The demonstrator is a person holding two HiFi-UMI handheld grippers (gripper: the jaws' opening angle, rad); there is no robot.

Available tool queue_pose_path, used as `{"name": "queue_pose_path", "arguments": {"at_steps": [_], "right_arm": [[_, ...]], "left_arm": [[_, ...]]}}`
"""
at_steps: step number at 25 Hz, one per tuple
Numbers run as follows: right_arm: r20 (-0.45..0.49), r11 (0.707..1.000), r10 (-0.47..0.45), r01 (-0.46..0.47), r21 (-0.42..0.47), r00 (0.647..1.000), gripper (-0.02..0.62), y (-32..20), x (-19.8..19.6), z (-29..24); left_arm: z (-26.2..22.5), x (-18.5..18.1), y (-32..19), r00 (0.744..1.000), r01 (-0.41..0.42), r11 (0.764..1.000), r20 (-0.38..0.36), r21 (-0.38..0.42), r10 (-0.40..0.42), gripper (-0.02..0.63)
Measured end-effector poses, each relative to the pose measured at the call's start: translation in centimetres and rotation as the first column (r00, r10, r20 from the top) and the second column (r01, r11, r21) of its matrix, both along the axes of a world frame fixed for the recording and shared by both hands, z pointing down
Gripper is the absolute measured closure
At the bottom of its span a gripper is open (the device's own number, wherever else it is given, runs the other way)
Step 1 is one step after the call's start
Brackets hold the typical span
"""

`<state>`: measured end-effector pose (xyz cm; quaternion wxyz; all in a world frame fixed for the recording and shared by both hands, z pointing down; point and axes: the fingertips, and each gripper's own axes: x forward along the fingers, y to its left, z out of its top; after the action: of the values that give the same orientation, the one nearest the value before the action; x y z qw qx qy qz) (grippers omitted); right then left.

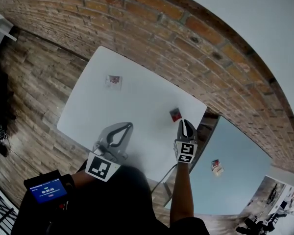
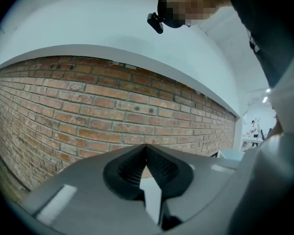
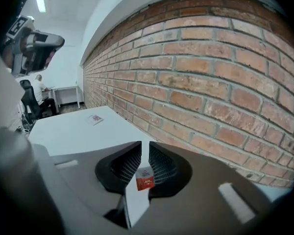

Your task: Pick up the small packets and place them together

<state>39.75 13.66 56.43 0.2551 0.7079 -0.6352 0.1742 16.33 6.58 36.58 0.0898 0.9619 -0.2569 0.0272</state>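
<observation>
As you look down on the white table (image 1: 137, 102), the nearest thing to you is a small lit screen (image 1: 47, 189) at your left wrist. Your left gripper (image 1: 129, 126) hangs over the table's near-left edge. Its jaws meet at the tips and nothing is between them.

Off to the near right, one small packet (image 1: 216, 166) lies on a pale blue surface (image 1: 240, 151) beside the table, well apart from the other two.

Your right gripper (image 1: 186, 124) is over the table's right side, pointing down toward the top. Its jaws stand a narrow slot apart. The red packet (image 1: 175, 114) shows in that slot in the right gripper view, tilted. In the head view it sits just beside the tips, slightly left and farther out. I can't tell whether either pad touches it, and nothing shows the pads clamping it.

Farther out on the left, a white packet with red print (image 1: 114, 81) lies flat on the table, well apart from the red one. Beyond the table's far edge runs the brick wall (image 1: 137, 28), with wood floor (image 1: 34, 82) to the left.
</observation>
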Motion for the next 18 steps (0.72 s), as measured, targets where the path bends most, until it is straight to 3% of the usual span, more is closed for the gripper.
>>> {"name": "queue_pose_path", "arguments": {"at_steps": [10, 16, 18], "right_arm": [[0.048, 0.986, -0.096, 0.102, -0.135, 0.994, 0.505, -3.1, 2.2, 8.0], [0.084, 0.972, -0.101, 0.116, -0.204, 0.991, 0.505, -3.6, 3.8, 11.1], [0.119, 0.967, -0.104, 0.128, -0.22, 0.987, 0.477, -3.8, 3.9, 11.8]], "left_arm": [[0.4, 0.2, -1.1, 0.998, 0.05, 0.999, 0.033, -0.012, -0.049, 0.604], [0.5, 0.4, -1.6, 0.997, 0.061, 0.998, 0.05, -0.012, -0.06, 0.604], [0.6, 0.6, -1.6, 0.997, 0.063, 0.998, 0.055, -0.02, -0.061, 0.604]]}}
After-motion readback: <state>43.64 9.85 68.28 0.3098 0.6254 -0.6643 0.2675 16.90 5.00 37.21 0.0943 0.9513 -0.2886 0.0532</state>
